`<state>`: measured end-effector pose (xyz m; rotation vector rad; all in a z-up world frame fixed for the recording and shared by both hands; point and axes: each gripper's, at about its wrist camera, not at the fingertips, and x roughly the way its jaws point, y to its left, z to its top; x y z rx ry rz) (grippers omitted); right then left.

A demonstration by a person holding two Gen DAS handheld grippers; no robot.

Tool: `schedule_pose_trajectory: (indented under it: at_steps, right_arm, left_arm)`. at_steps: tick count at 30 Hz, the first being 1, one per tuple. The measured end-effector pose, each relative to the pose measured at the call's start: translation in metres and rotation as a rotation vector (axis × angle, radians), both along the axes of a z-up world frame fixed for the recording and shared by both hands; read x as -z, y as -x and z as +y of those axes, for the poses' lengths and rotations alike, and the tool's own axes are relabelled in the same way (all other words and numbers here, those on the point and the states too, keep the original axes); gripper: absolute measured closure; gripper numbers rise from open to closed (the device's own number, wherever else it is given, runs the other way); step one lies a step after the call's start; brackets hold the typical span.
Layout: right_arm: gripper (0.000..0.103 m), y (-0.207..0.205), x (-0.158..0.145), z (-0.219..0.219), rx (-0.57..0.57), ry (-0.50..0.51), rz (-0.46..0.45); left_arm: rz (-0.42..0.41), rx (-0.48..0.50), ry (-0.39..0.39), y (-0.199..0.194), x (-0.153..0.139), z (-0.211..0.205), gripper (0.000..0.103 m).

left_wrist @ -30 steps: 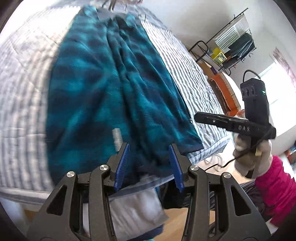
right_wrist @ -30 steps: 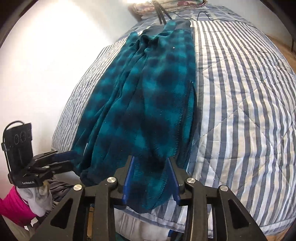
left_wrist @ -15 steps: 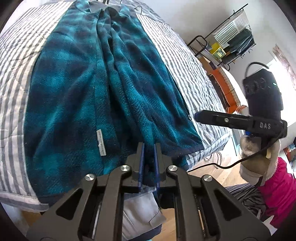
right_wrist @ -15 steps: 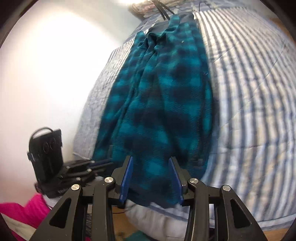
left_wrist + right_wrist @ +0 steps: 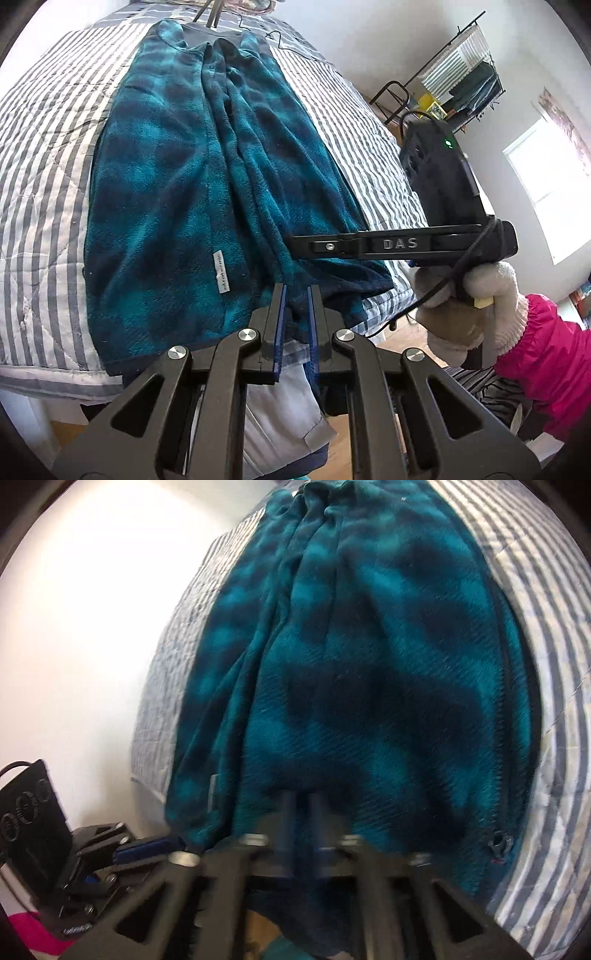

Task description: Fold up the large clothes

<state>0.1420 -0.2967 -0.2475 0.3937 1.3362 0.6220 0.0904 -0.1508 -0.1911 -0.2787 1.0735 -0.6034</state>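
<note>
One teal fleece garment (image 5: 192,192); two grippers, jaws clamping hem.

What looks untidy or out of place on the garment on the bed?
The teal plaid fleece garment is bunched into long ridges down its middle instead of lying flat. Its near hem hangs over the edge of the striped quilt. No damage or spill shows.

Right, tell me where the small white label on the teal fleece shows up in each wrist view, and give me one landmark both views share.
Left wrist view: white label lies on the teal fleece, left of centre, near the hem.
Right wrist view: it is a blurred pale strip at the fleece's lower left edge.
Shared landmark: the striped quilt under the fleece.
</note>
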Motion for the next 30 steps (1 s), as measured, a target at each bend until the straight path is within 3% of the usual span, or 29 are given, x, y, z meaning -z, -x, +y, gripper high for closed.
schedule_pose_trajectory:
  at_steps: [11,15,17,19,20,24,27,28,30]
  right_arm:
    - [0.103,0.009,-0.061,-0.02,0.068,-0.101,-0.114]
    - [0.103,0.009,-0.081,-0.008,0.026,-0.115,-0.156]
    - [0.103,0.007,-0.079,0.01,-0.019,-0.123,-0.148]
    - [0.103,0.005,-0.067,0.031,-0.073,-0.109,-0.126]
    - [0.103,0.003,-0.057,0.043,-0.101,-0.082,-0.113]
    - [0.102,0.005,-0.039,0.05,-0.155,-0.05,-0.06]
    - [0.088,-0.002,-0.06,0.026,-0.138,-0.088,-0.095]
    - [0.076,-0.007,-0.07,0.014,-0.115,-0.107,-0.115]
    - [0.071,-0.019,-0.086,-0.003,-0.081,-0.113,-0.149]
  left_arm:
    - [-0.009,-0.011,0.052,0.008,-0.01,0.01,0.095]
    - [-0.025,-0.021,0.068,0.013,-0.02,0.017,0.095]
    - [-0.027,-0.04,0.081,0.015,-0.021,0.025,0.094]
    - [-0.021,-0.061,0.091,0.016,-0.019,0.031,0.077]
    - [-0.018,-0.068,0.088,0.017,-0.017,0.034,0.074]
    - [0.005,-0.087,0.084,0.019,-0.01,0.04,0.07]
    - [-0.012,-0.083,0.091,0.018,-0.014,0.036,0.058]
    - [-0.018,-0.075,0.09,0.016,-0.015,0.031,0.058]
    - [-0.028,-0.056,0.072,0.013,-0.018,0.019,0.056]
